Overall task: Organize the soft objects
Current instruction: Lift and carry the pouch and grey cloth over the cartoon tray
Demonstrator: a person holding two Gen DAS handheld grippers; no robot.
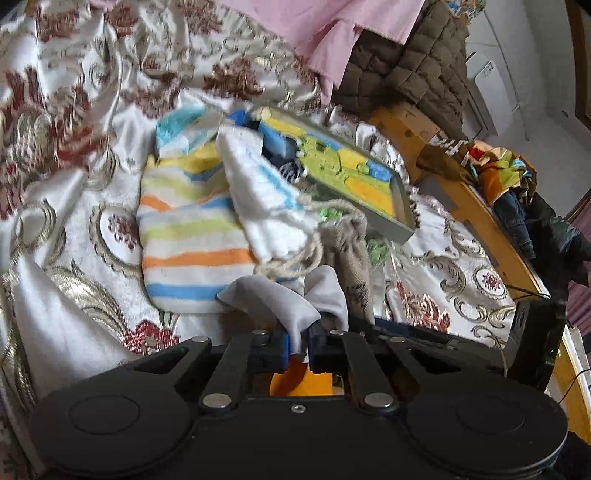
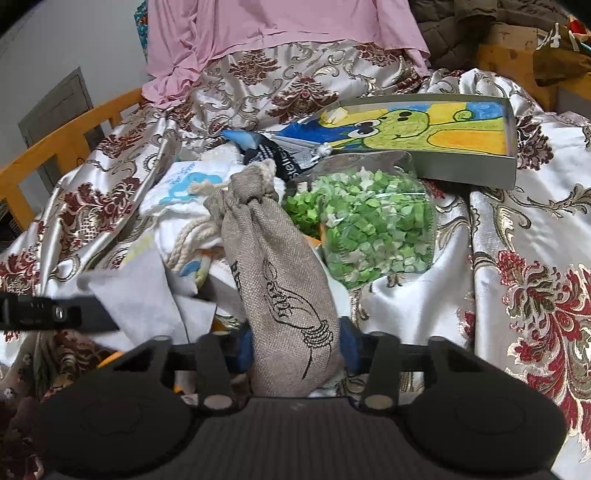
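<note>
My left gripper [image 1: 298, 345] is shut on a corner of a pale grey cloth [image 1: 280, 299], which also shows in the right wrist view [image 2: 140, 295]. Beyond it lie a striped towel [image 1: 188, 236] and a white towel with blue stripes [image 1: 258, 192]. My right gripper [image 2: 295, 350] is shut on the bottom of a burlap drawstring bag [image 2: 280, 280], which also shows in the left wrist view [image 1: 349, 251]. A clear bag of green paper stars [image 2: 369, 225] lies just behind the burlap bag.
A shallow tray with a frog drawing [image 2: 461, 162] lies tilted on the floral bedspread [image 2: 535, 258]. A pink sheet [image 2: 280, 26] hangs behind. A wooden bed rail [image 1: 480, 218] with piled clothes [image 1: 509, 173] runs along the right. My left gripper's finger shows in the right wrist view [image 2: 55, 314].
</note>
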